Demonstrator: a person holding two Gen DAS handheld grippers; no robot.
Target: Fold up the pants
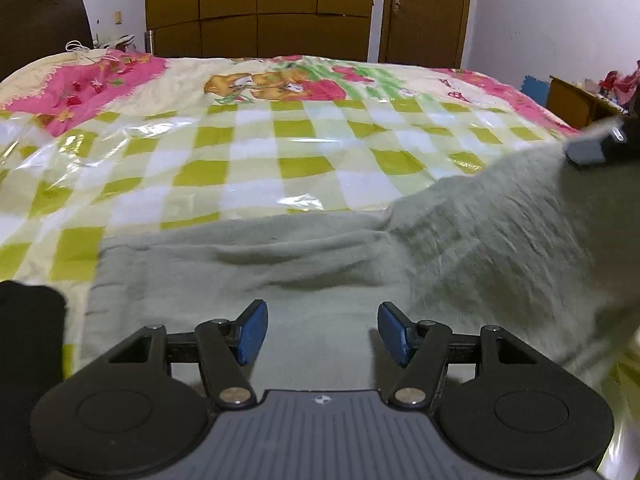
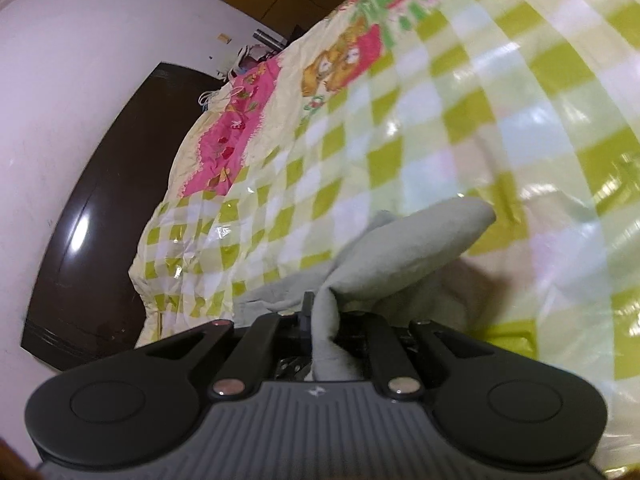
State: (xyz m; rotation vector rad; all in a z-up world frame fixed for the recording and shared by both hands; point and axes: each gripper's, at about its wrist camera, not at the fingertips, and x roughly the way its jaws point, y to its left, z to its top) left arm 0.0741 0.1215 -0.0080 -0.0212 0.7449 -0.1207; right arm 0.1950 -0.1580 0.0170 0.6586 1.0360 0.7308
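Pale grey-green pants (image 1: 280,264) lie on the checked bed cover; their right part rises in a taut sheet toward the upper right. My left gripper (image 1: 322,332) is open and empty, its blue pads (image 1: 253,330) just above the flat part of the pants. My right gripper (image 2: 326,320) is shut on a bunched fold of the pants (image 2: 408,240) and holds it lifted above the bed. It also shows in the left wrist view (image 1: 600,140) at the raised edge.
The bed cover (image 1: 248,160) is glossy green-and-white check with pink cartoon print farther back. A dark headboard (image 2: 92,220) stands at the left. Wooden wardrobe doors (image 1: 260,4) line the far wall. A cluttered box (image 1: 580,100) is beyond the bed's right side.
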